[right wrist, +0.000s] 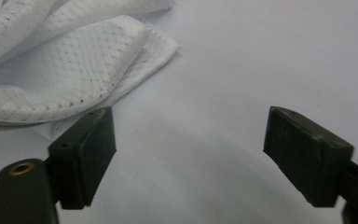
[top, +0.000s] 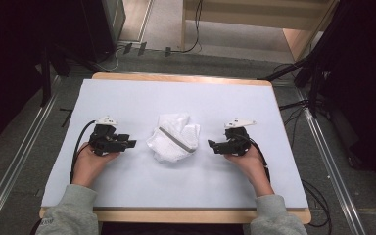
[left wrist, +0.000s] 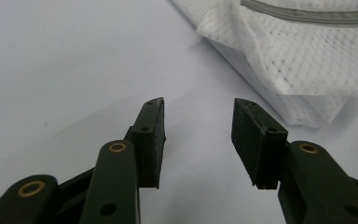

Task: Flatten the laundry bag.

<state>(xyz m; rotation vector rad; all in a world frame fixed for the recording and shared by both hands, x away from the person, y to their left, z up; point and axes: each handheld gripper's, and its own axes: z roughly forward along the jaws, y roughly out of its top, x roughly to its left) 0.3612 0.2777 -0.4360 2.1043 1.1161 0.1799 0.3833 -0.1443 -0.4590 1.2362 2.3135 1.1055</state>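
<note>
Both grippers, left point(top: 127, 144) and right point(top: 212, 145), rest open beside the crumpled cloth point(top: 174, 138); next, probably each pinches an edge.

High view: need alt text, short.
A crumpled white cloth with a grey stripe lies mid-table on a pale sheet. A person's hands hold the left gripper and the right gripper on either side, both pointing inward at it, neither touching.

I see my left gripper point(left wrist: 198, 135) with jaws parted, empty, above the white table surface point(left wrist: 65, 70); crumpled white mesh cloth point(left wrist: 298, 56) lies just beyond.
</note>
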